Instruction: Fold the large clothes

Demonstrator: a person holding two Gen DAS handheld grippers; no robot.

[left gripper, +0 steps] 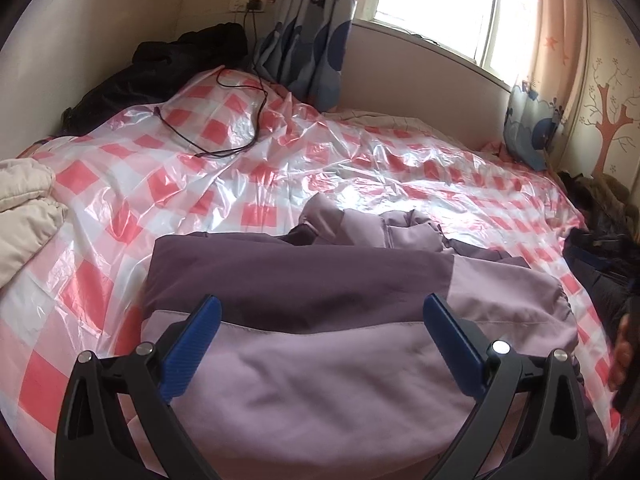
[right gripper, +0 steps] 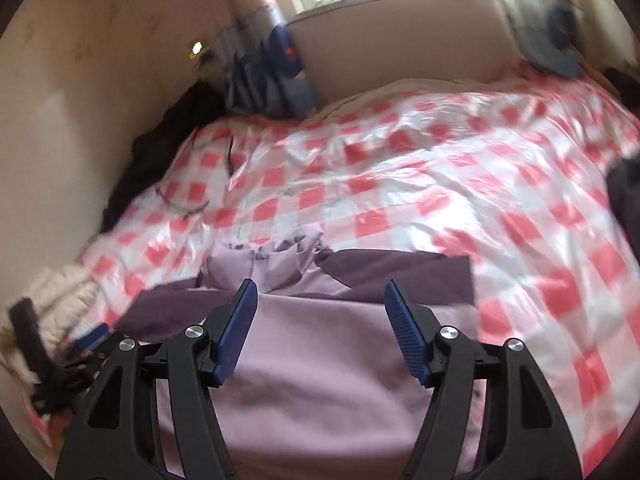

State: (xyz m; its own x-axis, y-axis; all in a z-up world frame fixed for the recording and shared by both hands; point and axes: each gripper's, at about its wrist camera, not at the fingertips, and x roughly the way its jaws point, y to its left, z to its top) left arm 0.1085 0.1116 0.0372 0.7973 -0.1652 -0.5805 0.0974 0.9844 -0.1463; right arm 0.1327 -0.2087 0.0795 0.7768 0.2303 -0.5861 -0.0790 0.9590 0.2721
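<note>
Soft lilac jacket (left gripper: 320,360) folded on bed (left gripper: 120,240); both claws wide, empty.
Light, floppy, slightly slick; you'd pinch its near hem corners; left claw (left gripper: 322,312), right claw (right gripper: 321,300) hover over jacket.

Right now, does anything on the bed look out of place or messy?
Yes. A loose black cable trails across the checked plastic sheet at the far left of the bed, unrelated to the folding. The purple jacket itself is folded, but its collar end is bunched and rumpled rather than flat.
</note>
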